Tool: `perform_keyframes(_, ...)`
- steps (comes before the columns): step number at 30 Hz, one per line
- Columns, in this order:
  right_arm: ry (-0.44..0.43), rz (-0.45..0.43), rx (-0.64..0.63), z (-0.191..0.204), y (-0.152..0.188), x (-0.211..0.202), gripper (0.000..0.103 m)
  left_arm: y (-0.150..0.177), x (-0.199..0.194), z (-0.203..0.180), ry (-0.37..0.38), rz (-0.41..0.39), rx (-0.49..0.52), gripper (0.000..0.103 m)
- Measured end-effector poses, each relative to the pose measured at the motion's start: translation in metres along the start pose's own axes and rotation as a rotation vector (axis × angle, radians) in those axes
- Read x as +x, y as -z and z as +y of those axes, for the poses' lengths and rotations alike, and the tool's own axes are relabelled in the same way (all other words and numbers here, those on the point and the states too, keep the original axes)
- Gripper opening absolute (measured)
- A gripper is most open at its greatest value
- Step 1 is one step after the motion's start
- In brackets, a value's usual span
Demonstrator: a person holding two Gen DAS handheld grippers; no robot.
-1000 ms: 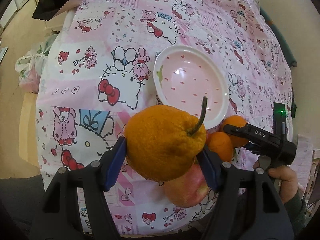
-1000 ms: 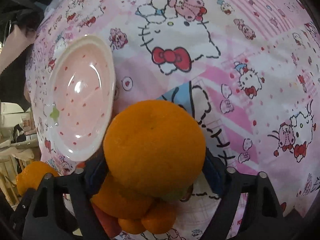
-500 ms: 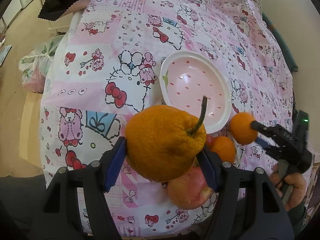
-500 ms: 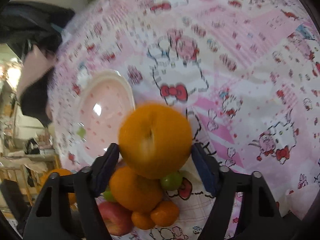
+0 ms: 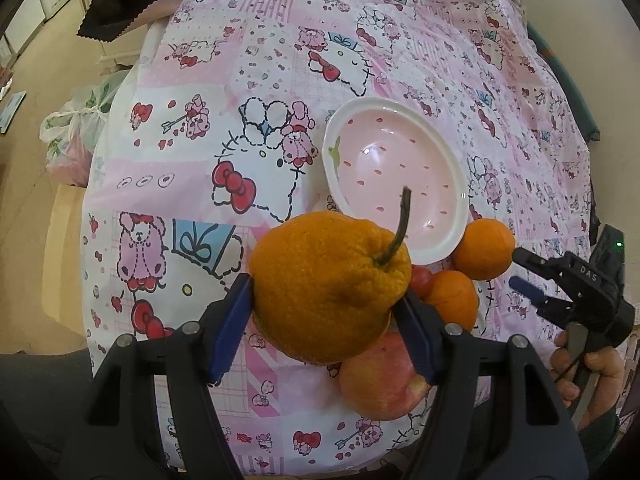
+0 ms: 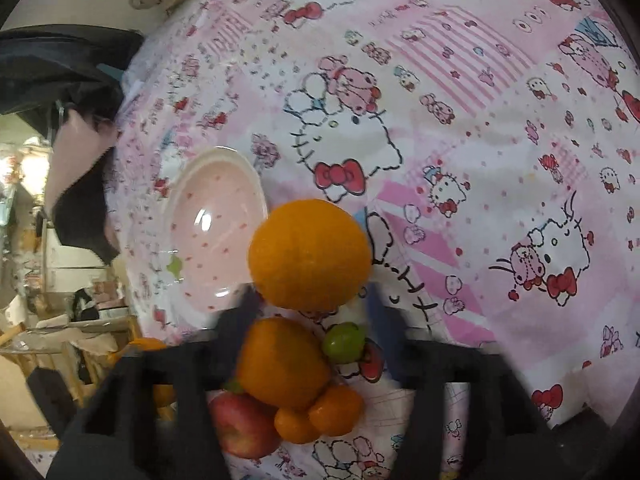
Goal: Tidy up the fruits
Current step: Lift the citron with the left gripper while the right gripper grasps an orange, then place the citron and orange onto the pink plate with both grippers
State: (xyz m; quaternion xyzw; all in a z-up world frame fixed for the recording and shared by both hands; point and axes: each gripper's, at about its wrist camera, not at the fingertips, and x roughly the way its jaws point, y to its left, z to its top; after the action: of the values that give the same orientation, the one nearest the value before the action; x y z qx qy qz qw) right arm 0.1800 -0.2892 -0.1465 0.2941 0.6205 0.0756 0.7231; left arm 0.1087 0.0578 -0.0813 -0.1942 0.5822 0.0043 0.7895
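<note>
**Two citrus in hand, plate empty – handling notes**

Your left gripper (image 5: 326,304) is clamped on the large stemmed citrus (image 5: 330,286), blue pads at its widest girth, held above the pile and short of the pink plate (image 5: 450,160). Your right gripper (image 6: 308,300) carries the smooth orange (image 6: 309,254); the right wrist view is motion-blurred, but the left wrist view shows it pinched at the tips, beside the plate's near rim.

Handling, as judged from the pictures:
- The stemmed citrus has a bumpy, loose-looking rind, probably soft and fairly heavy. Keep your hold on the equator; do not squeeze near the neck or the stem (image 5: 396,228).
- The orange is round and slick, and a tip-only pinch may let it roll out. Seat it deeper if you regrip.
- The plate looks glazed and shallow, so round fruit may roll on it; lower each piece, do not drop it.

On the cloth, touching one another: red apple (image 5: 380,376), a second orange (image 5: 452,294), two small tangerines (image 6: 316,418), a green fruit (image 6: 345,342).

Writing: "DAS" in white on the right gripper's body. The tablecloth (image 5: 200,92) carries cartoon cat prints; its small print is not readable
</note>
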Motion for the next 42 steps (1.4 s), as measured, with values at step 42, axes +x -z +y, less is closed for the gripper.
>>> perform_keyframes(42, -0.164, 0.044, -0.219, 0.084, -0.023, 0.025, 0.078, -0.076, 0.002, -0.059, 0.083, -0.154, 0.112, 0.062)
